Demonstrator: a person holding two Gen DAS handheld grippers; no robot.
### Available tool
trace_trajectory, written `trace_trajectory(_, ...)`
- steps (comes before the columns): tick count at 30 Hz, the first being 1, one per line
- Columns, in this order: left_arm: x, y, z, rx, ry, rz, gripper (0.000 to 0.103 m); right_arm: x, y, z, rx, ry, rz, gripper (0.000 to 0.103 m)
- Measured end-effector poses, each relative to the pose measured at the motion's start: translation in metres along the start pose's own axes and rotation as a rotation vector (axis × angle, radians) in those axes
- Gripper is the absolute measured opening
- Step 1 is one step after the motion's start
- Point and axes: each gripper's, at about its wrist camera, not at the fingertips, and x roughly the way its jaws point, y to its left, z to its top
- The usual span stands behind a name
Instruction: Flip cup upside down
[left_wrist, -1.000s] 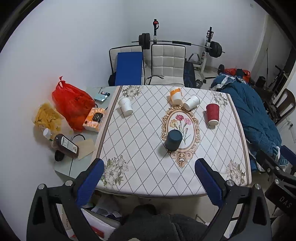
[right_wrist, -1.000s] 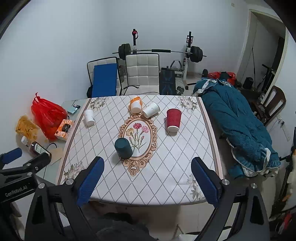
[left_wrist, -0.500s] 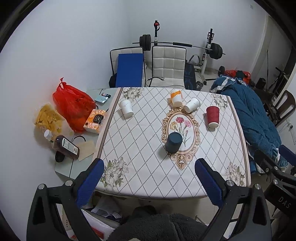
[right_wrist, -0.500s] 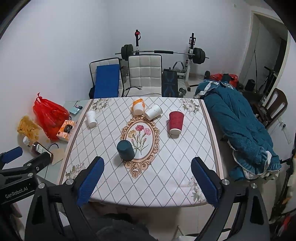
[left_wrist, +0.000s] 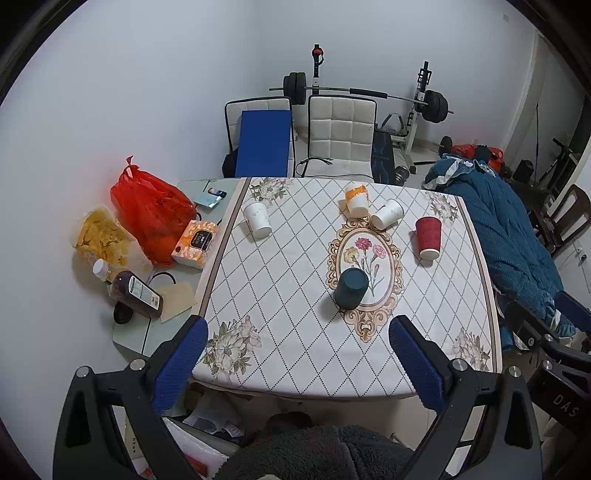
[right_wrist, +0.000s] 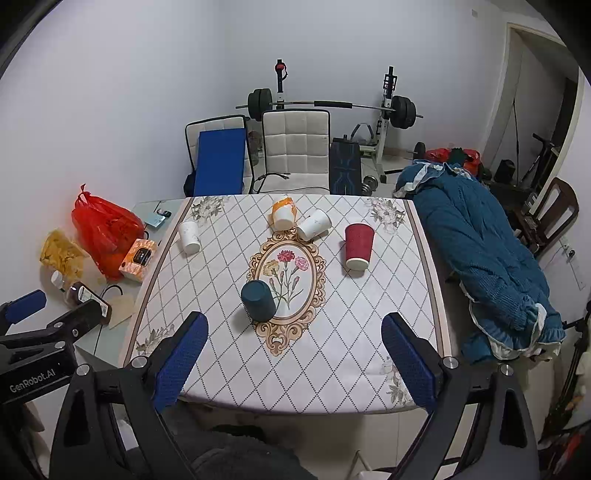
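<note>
Several cups stand on a patterned tablecloth (left_wrist: 280, 295). A dark teal cup (left_wrist: 351, 288) (right_wrist: 258, 300) stands upside down near the middle. A red cup (left_wrist: 428, 237) (right_wrist: 359, 246) stands upside down at the right. A white cup (left_wrist: 258, 219) (right_wrist: 189, 236) is upside down at the far left. An orange-and-white cup (left_wrist: 357, 199) (right_wrist: 283, 214) and a white cup (left_wrist: 387, 213) (right_wrist: 314, 223) on its side are at the far edge. My left gripper (left_wrist: 295, 365) and right gripper (right_wrist: 293, 360) are open and empty, held high before the table's near edge.
A red bag (left_wrist: 151, 210), a tissue box (left_wrist: 195, 243), a snack bag (left_wrist: 99, 236) and a bottle (left_wrist: 135, 293) lie on a side table at the left. Chairs (left_wrist: 341, 136) and a barbell rack stand behind. A blue blanket (left_wrist: 506, 236) lies at the right.
Both grippers have drawn slightly back and up from the table, so the table looks a little smaller. Nothing on the table has moved.
</note>
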Motion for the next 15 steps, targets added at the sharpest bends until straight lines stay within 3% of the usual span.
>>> trace_trajectory(15,0.0037,0.0077,-0.0022,-0.009,0.016,0.013,0.101,0.0024,-0.0047,-0.0046,-0.010,0.012,0.005,0.097)
